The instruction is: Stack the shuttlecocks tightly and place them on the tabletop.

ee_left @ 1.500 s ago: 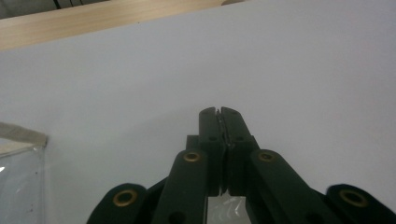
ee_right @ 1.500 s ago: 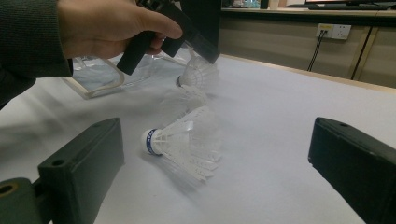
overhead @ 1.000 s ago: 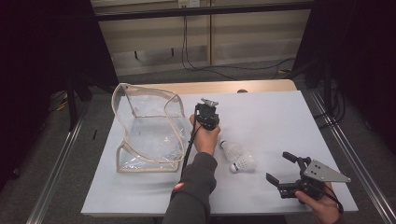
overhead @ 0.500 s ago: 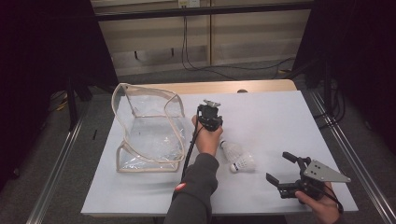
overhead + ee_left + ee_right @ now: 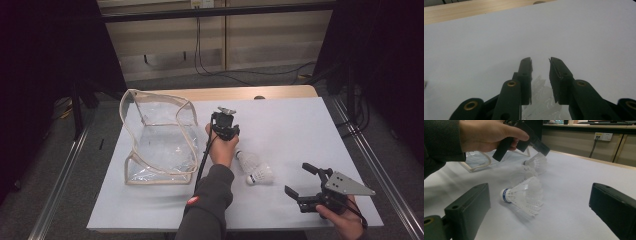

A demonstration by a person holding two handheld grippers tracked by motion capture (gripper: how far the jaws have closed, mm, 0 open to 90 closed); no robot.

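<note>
L gripper (image 5: 540, 62), jaws just opening, part-apart w/ nothing pinched, was held over a shuttlecock (image 5: 541, 105) lying directly below; R gripper (image 5: 307, 187), jaws wide apart, was farther off.

High overhead view; close tongs views sharing shuttlecocks (image 5: 522, 195).

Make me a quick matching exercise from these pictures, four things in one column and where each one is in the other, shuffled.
Things:
1. clear bag
2. shuttlecocks
3. left gripper
4. right gripper

Places:
A. near right corner of the table, jaws wide apart
B. left part of the table
C. lying on the white sheet between the two hands
D. mid-table, just right of the bag

Pairs: 1-B, 2-C, 3-D, 4-A
</note>
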